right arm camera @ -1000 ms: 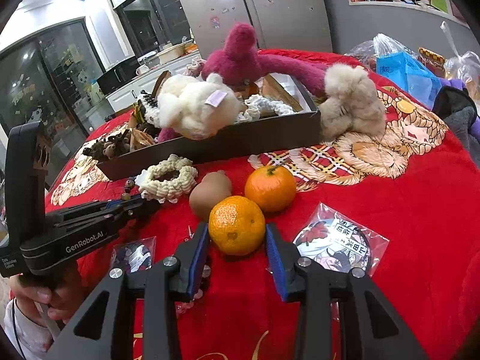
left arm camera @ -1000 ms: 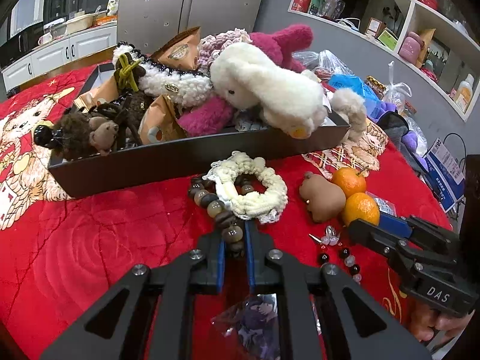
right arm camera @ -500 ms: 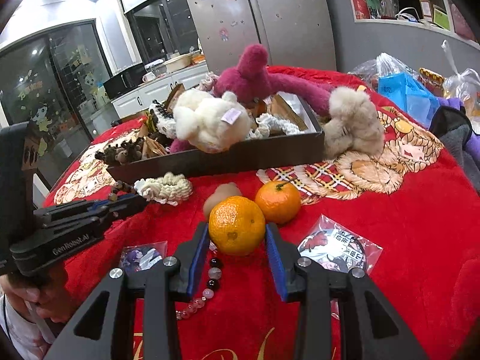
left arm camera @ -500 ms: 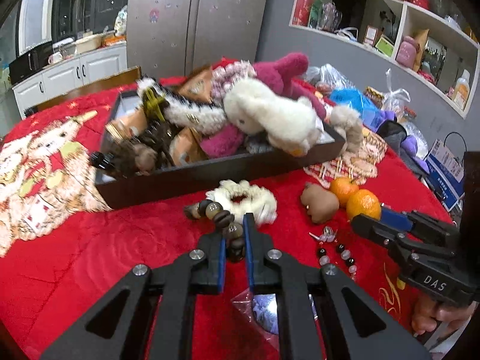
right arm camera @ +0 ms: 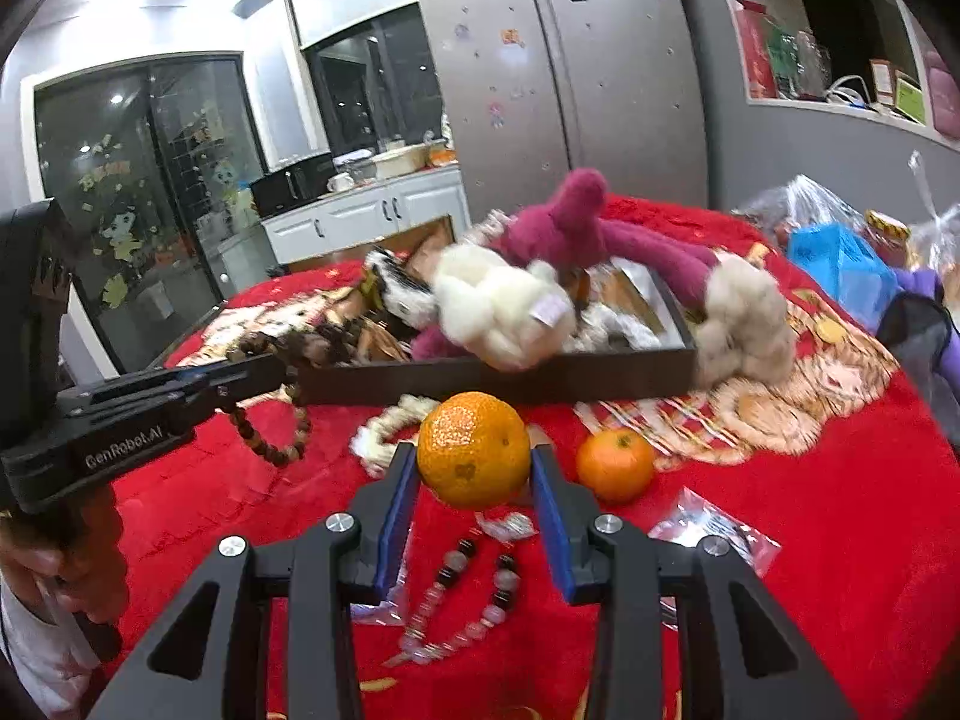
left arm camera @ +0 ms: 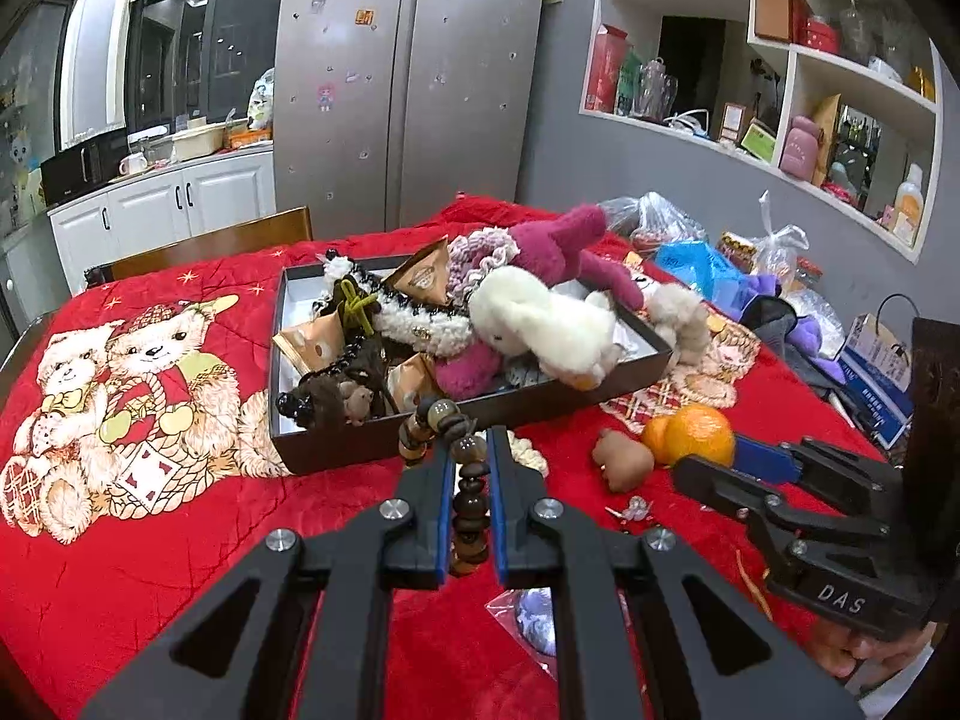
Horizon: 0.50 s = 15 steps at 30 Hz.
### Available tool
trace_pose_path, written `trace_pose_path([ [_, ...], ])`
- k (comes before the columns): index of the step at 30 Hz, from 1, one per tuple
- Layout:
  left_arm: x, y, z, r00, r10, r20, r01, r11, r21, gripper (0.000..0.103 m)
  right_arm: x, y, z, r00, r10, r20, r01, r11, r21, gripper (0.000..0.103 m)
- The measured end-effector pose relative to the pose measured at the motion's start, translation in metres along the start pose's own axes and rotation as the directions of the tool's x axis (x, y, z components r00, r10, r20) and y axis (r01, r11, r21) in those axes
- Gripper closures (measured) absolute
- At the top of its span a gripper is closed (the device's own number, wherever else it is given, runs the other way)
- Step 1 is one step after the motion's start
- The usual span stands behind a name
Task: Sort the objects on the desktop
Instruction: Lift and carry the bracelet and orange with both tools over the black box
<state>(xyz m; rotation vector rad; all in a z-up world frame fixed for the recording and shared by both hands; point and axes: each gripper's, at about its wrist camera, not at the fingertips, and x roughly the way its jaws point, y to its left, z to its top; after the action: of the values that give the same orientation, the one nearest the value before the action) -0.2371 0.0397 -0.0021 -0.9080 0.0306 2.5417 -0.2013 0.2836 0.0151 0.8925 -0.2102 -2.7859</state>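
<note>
My left gripper [left arm camera: 468,456] is shut on a brown bead bracelet [left arm camera: 465,480] and holds it above the red cloth, just in front of the dark box [left arm camera: 480,414]. The bracelet hangs from it in the right wrist view [right arm camera: 270,432]. My right gripper [right arm camera: 474,468] is shut on an orange [right arm camera: 474,450], lifted off the cloth. It shows at the right of the left wrist view [left arm camera: 699,435]. The box [right arm camera: 600,375] holds plush toys and snack packets.
On the cloth lie a second orange [right arm camera: 615,465], a cream scrunchie [right arm camera: 390,426], a brown plush figure [left arm camera: 621,462], a pink-and-black bead bracelet [right arm camera: 456,600] and clear packets [right arm camera: 714,531]. Bags [left arm camera: 708,264] crowd the far right. A fridge [left arm camera: 408,78] stands behind.
Both grippers have risen. The left one lifted the brown bracelet off the cloth toward the box. The right one lifted the orange clear of the cloth.
</note>
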Motion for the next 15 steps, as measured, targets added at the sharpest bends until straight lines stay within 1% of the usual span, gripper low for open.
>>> trace_pose_path([
  [5, -0.004, 0.004, 0.002, 1.000, 0.006, 0.007, -0.006, 1.000, -0.005, 0.093, -0.001, 0.015, 0.009, 0.997, 0.076, 0.010, -0.076, 0.997, -0.022, 0.065],
  [11, -0.004, 0.005, 0.002, 1.000, 0.021, 0.008, -0.021, 1.000, -0.008, 0.093, -0.002, 0.025, 0.011, 0.995, 0.096, 0.004, -0.096, 0.995, -0.035, 0.065],
  [15, 0.000, 0.008, 0.001, 1.000, 0.014, -0.004, -0.014, 1.000, -0.019, 0.093, 0.002, 0.026, 0.010, 0.992, 0.121, -0.025, -0.122, 0.992, -0.022, 0.065],
])
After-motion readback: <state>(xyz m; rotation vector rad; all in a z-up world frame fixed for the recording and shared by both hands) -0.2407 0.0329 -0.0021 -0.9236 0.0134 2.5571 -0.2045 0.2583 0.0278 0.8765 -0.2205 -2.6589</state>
